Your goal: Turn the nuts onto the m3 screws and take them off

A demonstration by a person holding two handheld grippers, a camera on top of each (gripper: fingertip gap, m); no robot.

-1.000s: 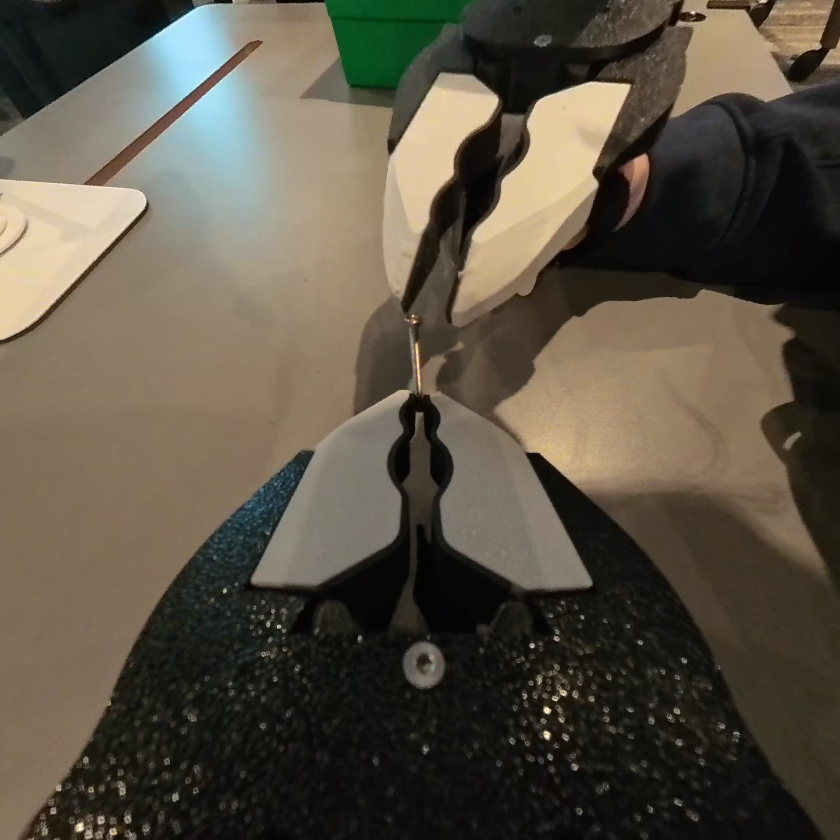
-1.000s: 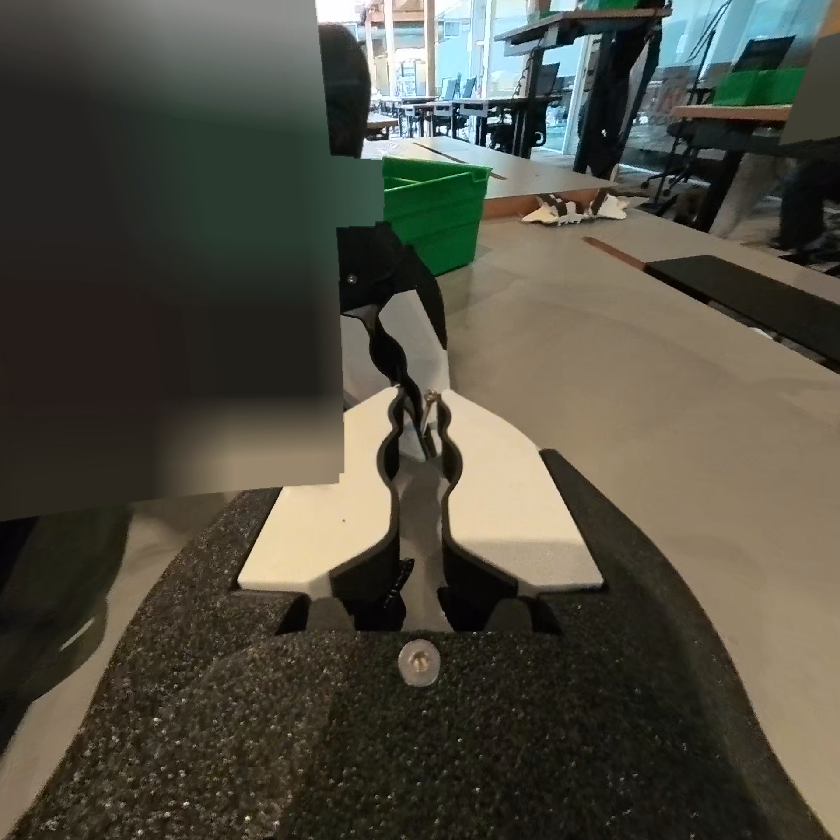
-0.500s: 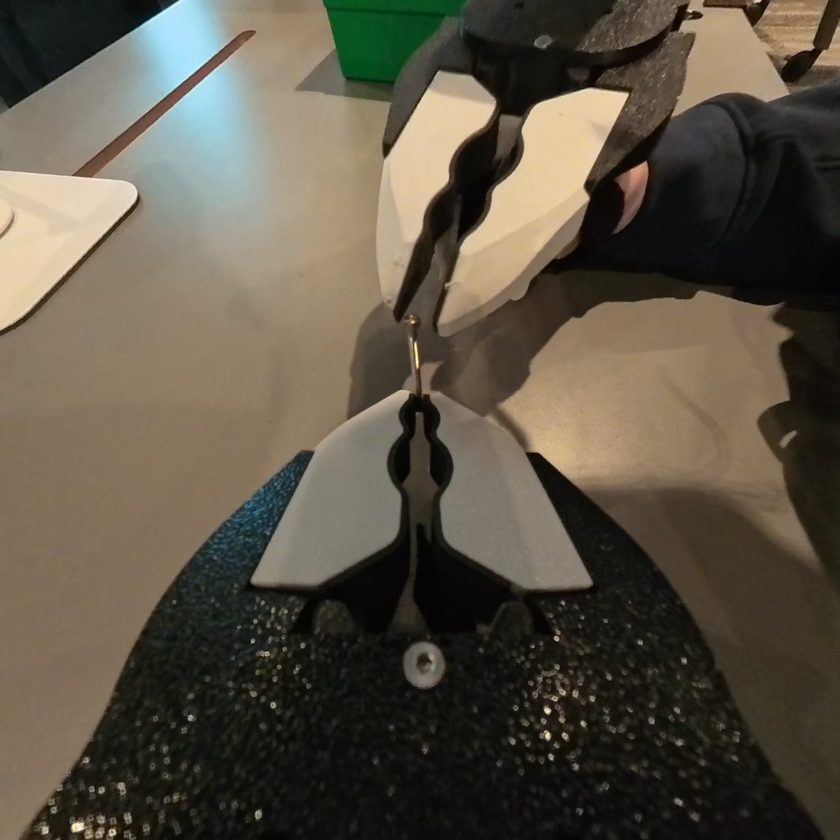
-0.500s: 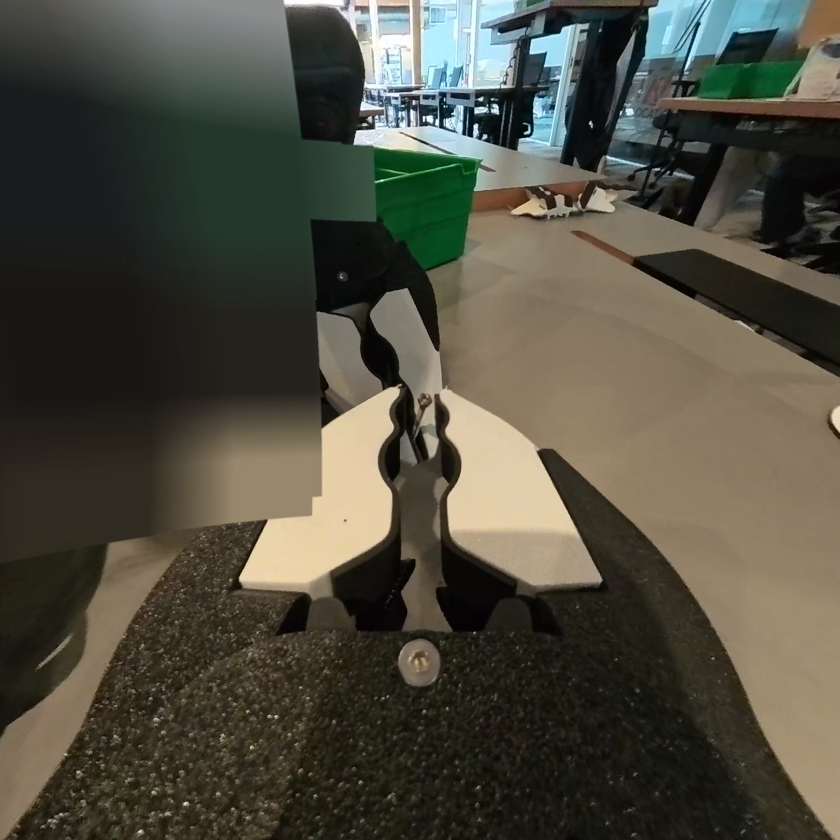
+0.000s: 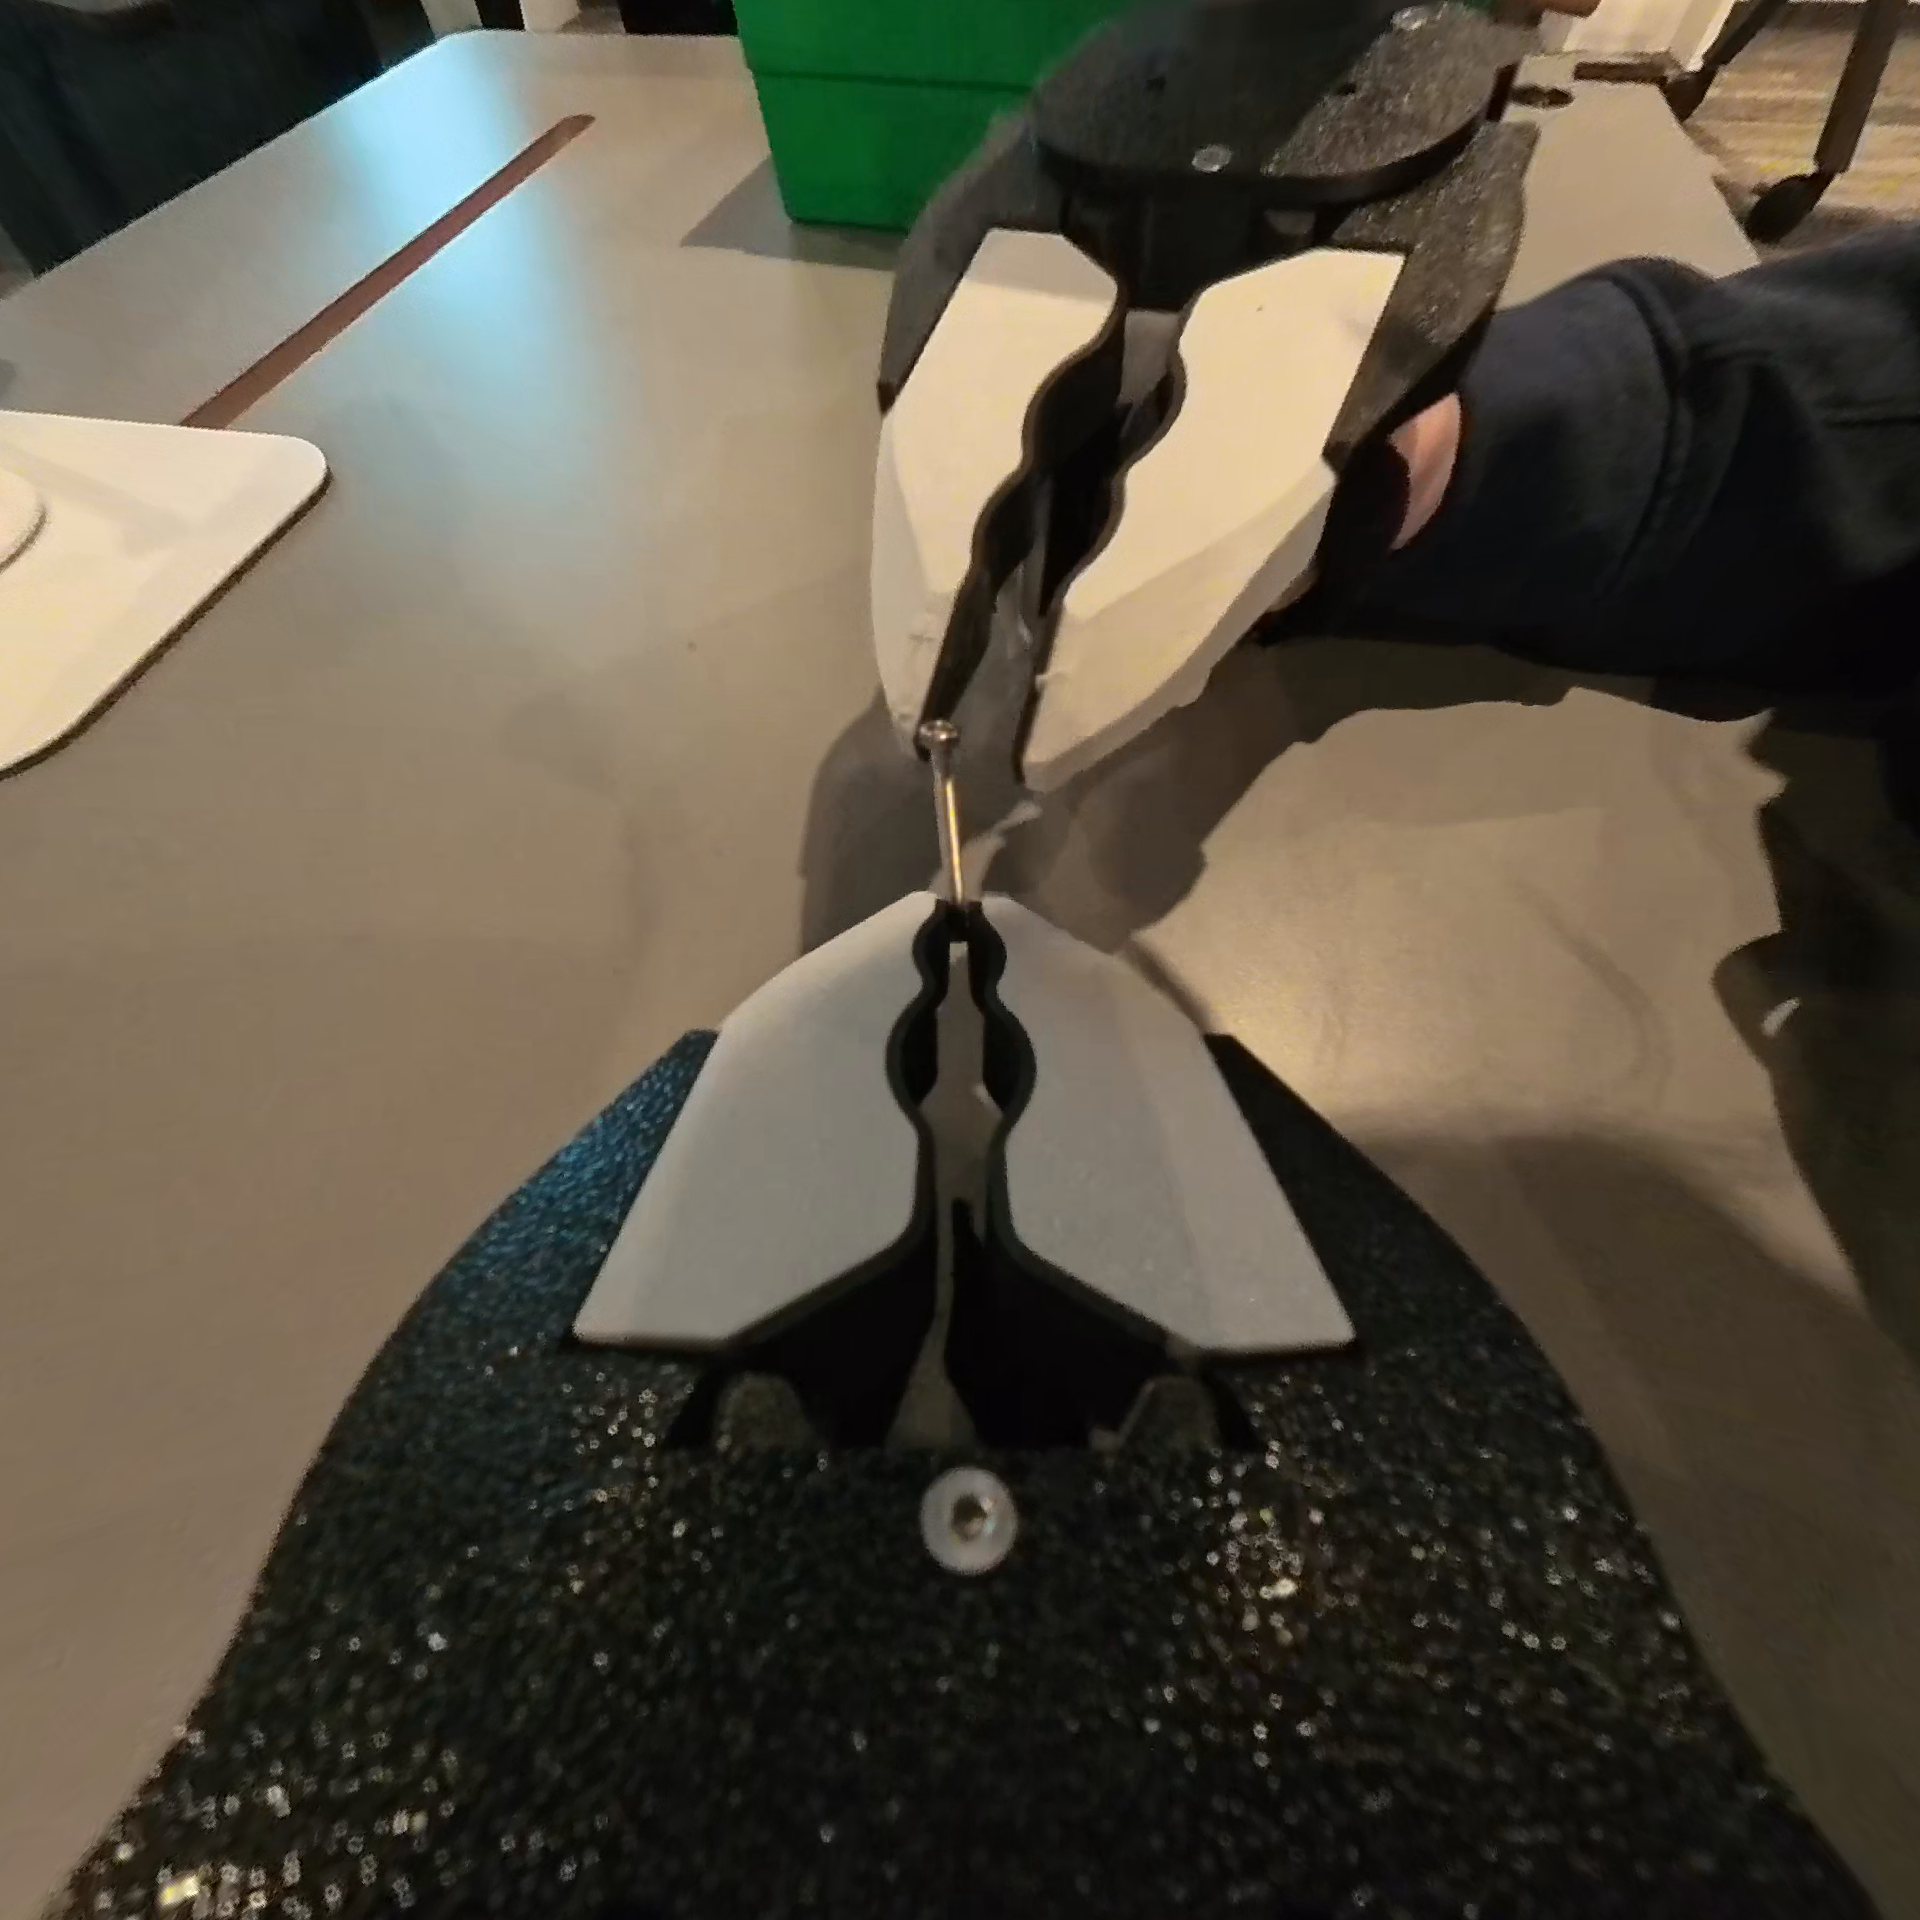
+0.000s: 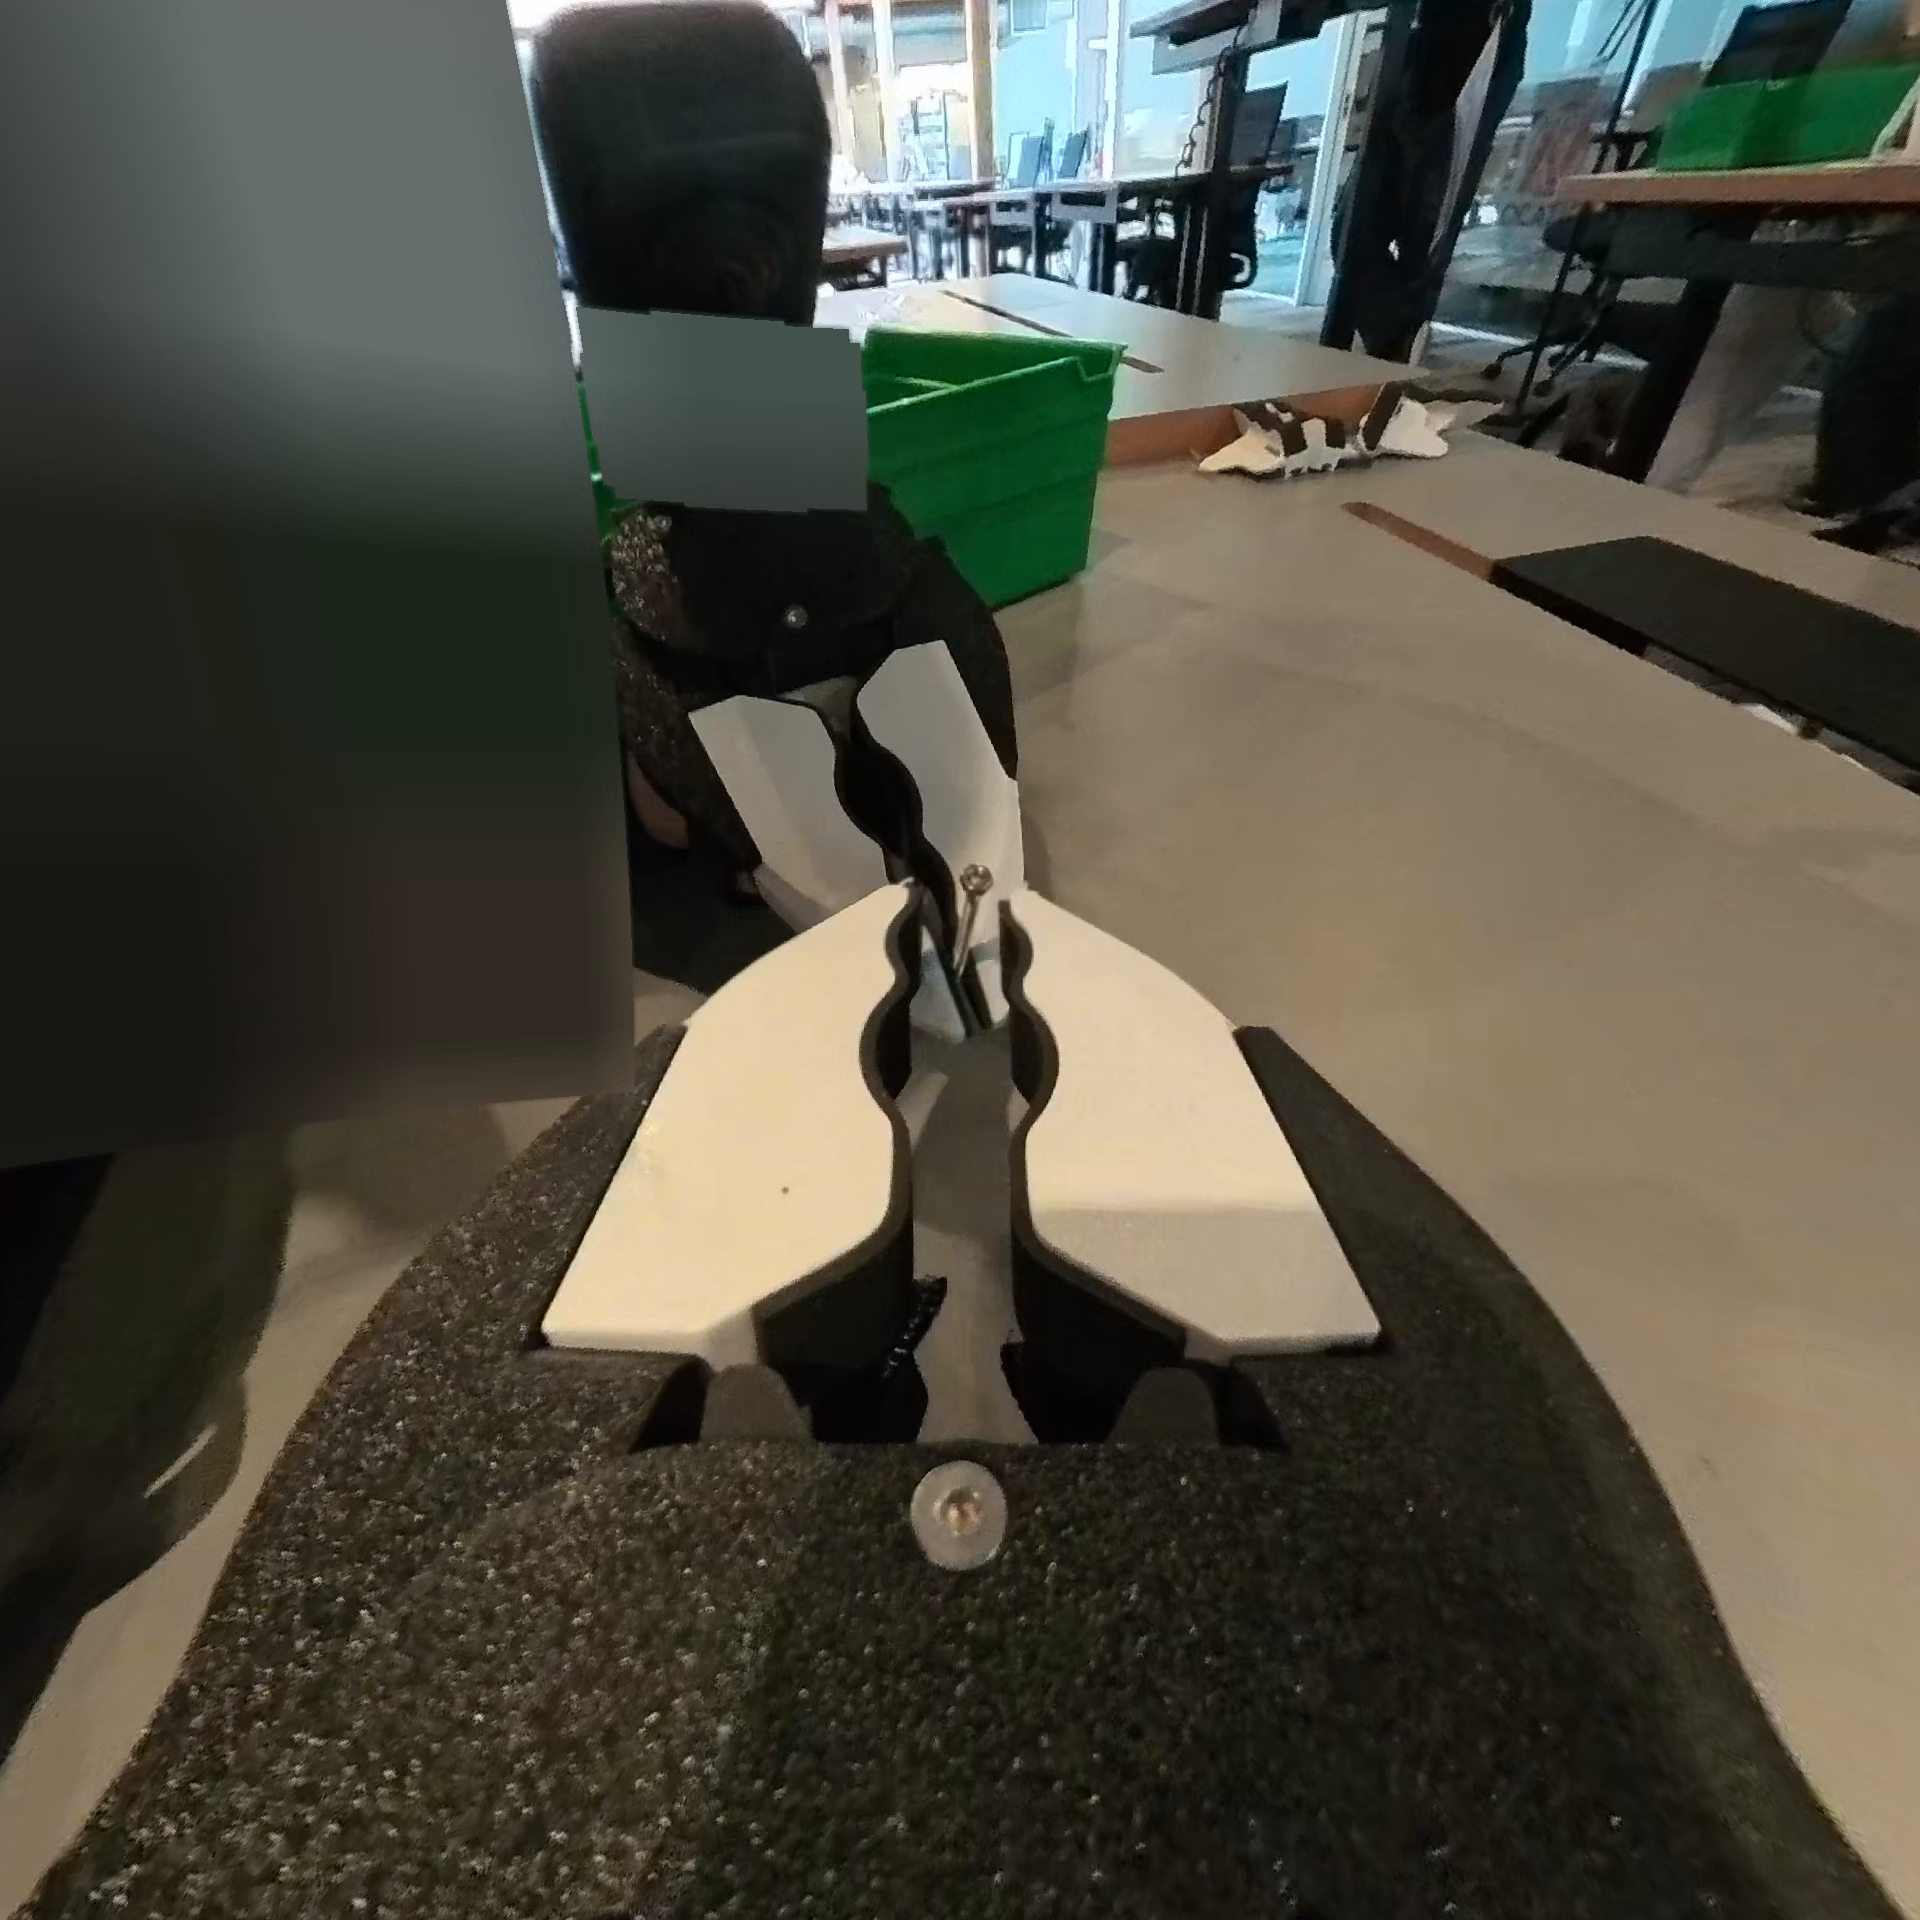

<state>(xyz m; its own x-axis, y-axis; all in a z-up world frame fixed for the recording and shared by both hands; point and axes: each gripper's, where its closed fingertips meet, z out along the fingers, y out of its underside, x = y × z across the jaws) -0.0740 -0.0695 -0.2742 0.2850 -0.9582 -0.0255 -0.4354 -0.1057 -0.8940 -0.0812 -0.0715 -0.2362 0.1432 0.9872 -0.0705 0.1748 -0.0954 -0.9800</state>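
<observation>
Left gripper, frame center, jaws clamped on the screw tip; right gripper jaws parted around its head at upper center, no nut visible; thin tip hold, a nudge could tilt or drop it onto the table.

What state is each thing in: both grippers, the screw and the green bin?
left gripper: shut on the screw's lower end.
screw: upright, slightly tilted, head up, clear of the table.
right gripper: open, fingertips either side of the screw head, not pressing it.
green bin: open-topped, standing on the table.
</observation>
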